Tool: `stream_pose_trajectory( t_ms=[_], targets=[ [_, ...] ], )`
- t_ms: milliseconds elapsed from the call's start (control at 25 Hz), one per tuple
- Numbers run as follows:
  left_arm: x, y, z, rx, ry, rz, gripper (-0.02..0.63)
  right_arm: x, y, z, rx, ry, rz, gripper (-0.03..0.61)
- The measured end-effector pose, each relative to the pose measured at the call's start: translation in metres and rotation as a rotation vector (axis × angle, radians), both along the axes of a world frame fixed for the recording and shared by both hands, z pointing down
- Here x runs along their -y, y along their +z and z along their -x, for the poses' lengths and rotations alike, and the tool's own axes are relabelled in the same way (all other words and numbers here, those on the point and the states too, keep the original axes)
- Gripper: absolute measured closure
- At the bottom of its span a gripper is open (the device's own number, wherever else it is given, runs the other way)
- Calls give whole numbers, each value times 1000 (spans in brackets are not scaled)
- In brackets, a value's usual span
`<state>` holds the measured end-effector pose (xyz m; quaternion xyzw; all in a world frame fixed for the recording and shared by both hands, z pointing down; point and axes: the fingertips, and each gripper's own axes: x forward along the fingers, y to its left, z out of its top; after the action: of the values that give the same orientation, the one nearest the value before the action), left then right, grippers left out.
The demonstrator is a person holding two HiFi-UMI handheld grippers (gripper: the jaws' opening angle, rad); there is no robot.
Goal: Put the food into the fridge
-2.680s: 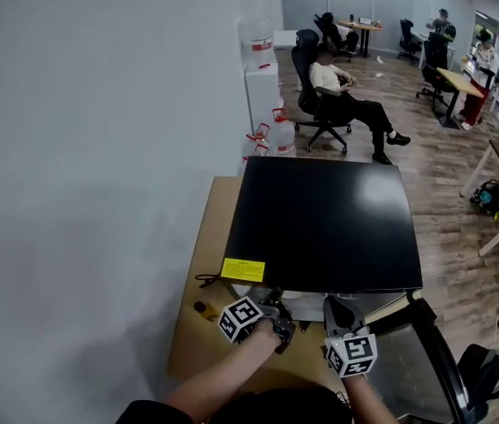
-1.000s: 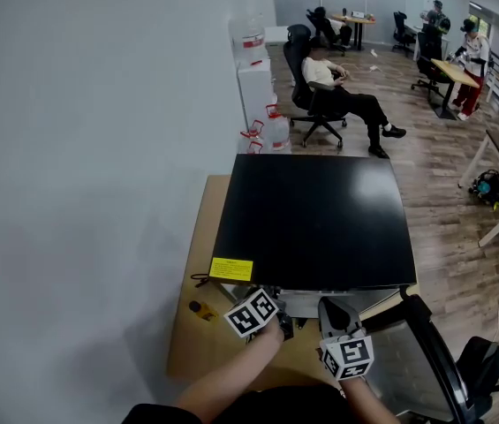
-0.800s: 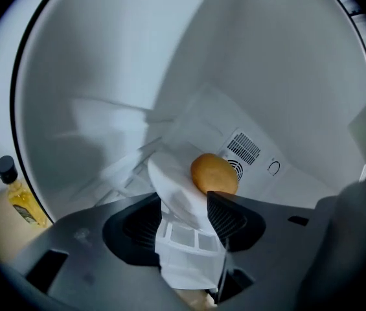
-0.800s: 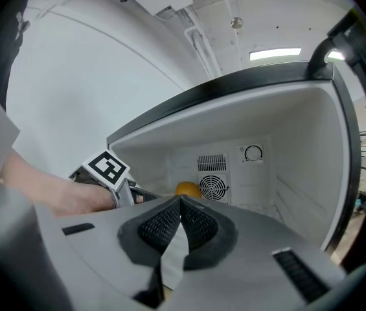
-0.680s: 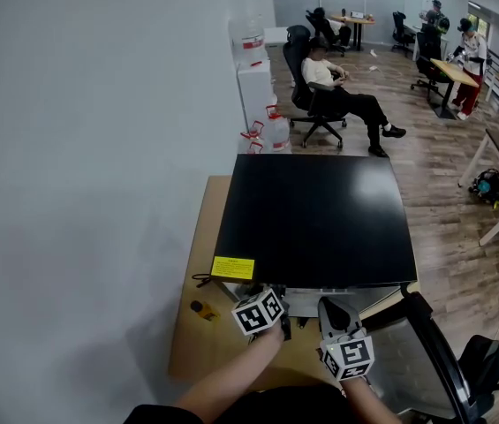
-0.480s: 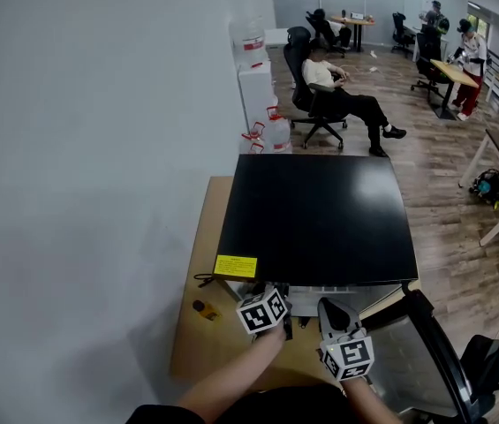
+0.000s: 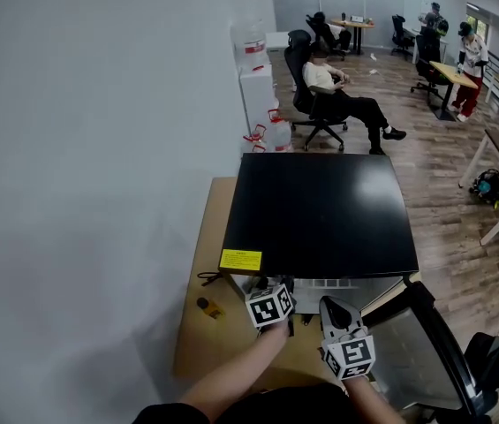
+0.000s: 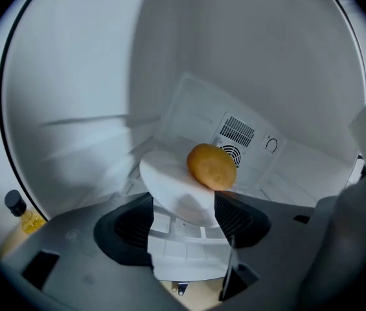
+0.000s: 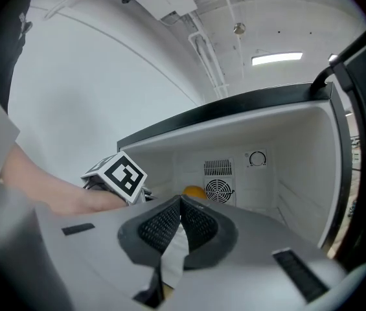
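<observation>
A white plate [image 8: 170,181] with a round yellow-orange food [image 8: 212,166] on it sits on the shelf inside the open black fridge [image 7: 320,210]. My left gripper [image 8: 183,216] reaches into the fridge mouth. Its jaws are opening, they stand wide, and the plate's near edge lies between them with no pad pressing on it. In the head view the left gripper [image 7: 275,288] is at the fridge's front edge, with the right gripper [image 7: 333,312] beside it. The right gripper [image 9: 181,206] is shut with nothing in it. From there the food [image 9: 194,191] shows deep in the fridge.
The fridge stands on a wooden table [image 7: 205,237] against a white wall. Its door [image 7: 434,343] hangs open at the right. A small yellow bottle [image 7: 207,306] lies on the table left of the grippers. A person sits in an office chair [image 7: 320,104] beyond, near water jugs [image 7: 271,131].
My left gripper has moved right and forward toward the fridge opening. The right gripper has stayed in place.
</observation>
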<state>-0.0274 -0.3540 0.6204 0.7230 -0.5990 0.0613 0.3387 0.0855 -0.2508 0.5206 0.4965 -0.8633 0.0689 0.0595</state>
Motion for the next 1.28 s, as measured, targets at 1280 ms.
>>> stream_pose_trajectory(
  t_ms=[1280],
  targets=[
    [0,-6,4,137,15,-122,291,-26,-7,-12,23,32,-22,518]
  ],
)
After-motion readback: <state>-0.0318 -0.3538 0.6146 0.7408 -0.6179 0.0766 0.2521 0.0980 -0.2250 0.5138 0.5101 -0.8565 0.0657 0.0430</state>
